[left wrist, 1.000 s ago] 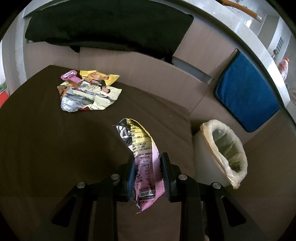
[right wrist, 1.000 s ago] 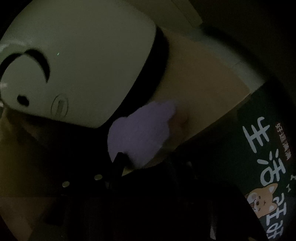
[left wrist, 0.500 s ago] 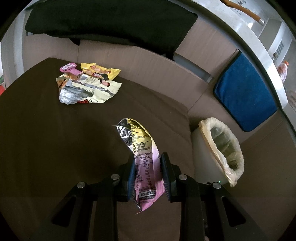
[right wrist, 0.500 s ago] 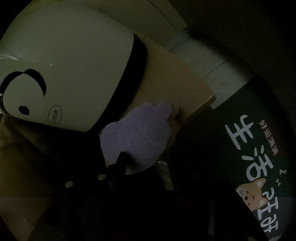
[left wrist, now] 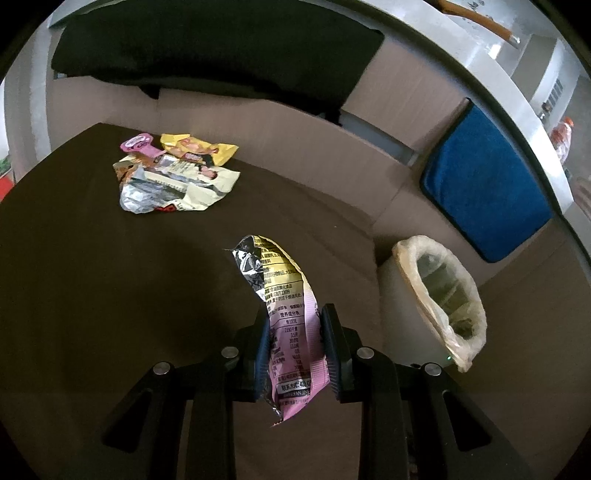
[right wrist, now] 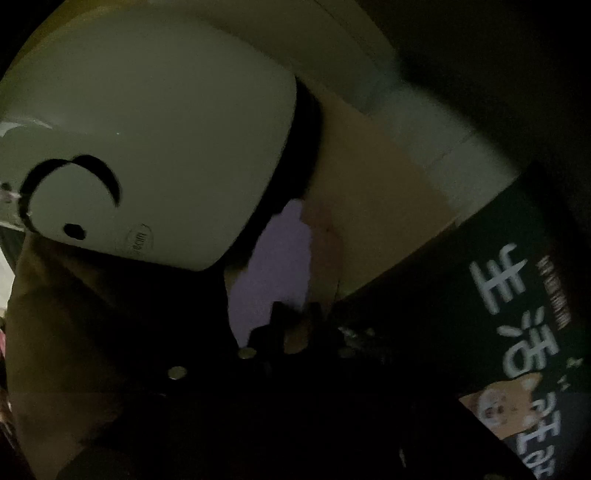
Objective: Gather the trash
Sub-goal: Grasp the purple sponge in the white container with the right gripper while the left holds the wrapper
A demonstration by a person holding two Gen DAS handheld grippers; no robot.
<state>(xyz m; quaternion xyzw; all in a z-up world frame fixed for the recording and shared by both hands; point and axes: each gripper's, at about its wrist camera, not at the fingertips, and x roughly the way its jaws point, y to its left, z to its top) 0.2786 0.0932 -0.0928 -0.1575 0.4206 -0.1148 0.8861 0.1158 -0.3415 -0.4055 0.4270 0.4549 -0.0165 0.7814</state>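
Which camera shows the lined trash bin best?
The left wrist view: the lined trash bin stands open and well lit, right of the wrapper the left tool holds. The dark right wrist view shows none of it.

Sitting too dark to read: right gripper (right wrist: 295, 321), its fingers merging into shadow, purple scrap (right wrist: 273, 266) disappearing behind them. Running off the frame edge: printed bag (right wrist: 517, 332), its characters smeared. Hiding the lower wrappers: top of the pile (left wrist: 173, 173). Getting clipped by the rim: bottle (left wrist: 562, 137), orange handle (left wrist: 480, 20)
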